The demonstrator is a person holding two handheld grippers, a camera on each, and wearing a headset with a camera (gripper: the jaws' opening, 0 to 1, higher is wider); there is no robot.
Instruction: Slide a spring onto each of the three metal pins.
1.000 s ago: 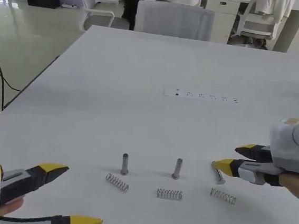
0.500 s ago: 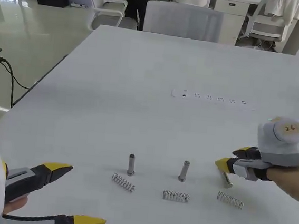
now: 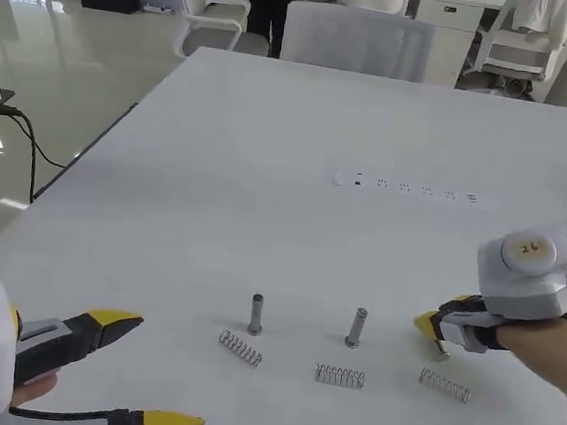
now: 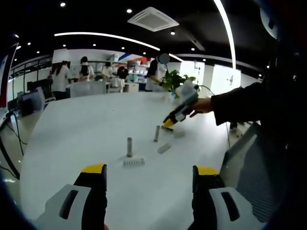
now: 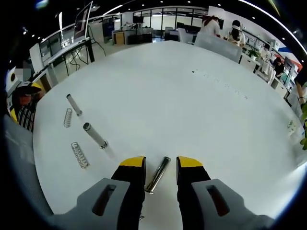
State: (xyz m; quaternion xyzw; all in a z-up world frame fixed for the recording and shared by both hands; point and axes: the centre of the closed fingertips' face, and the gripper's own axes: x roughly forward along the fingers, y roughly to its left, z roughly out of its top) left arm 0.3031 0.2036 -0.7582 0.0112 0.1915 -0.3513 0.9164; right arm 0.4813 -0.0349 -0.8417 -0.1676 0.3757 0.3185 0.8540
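White table (image 3: 267,171) carries the whole set: three steel pins, each with a coiled spring in front of it.

In the head view the left pin (image 3: 256,313) and the middle pin (image 3: 357,327) stand upright on their heads, well apart. The left spring (image 3: 239,348) lies just in front of the first and the middle spring (image 3: 339,377) just in front of the second. Both lie flat, and neither touches its pin. The right spring (image 3: 445,386) lies flat on the same line, near the right-hand tool.

The right gripper (image 5: 160,162) sits low over the table with its yellow-tipped jaws apart. In its own view the third pin (image 5: 158,175) lies on its side in the gap between them. The pin is angled, with its head close to one jaw and a visible gap to the other, so the claw straddles it without pinching. A round pale sticker (image 3: 528,249) on top of this tool bears the handwritten number 26.

The left gripper (image 4: 149,170) hangs at the near left edge of the table, well away from the parts. Its jaws are spread wide with nothing between them. A small green light glows on its white body.

Farther back, a recessed socket strip (image 3: 406,188) is set flush in the tabletop; its markings are too small to read. A grey chair (image 3: 355,41) stands at the far edge. No spring is on any pin.
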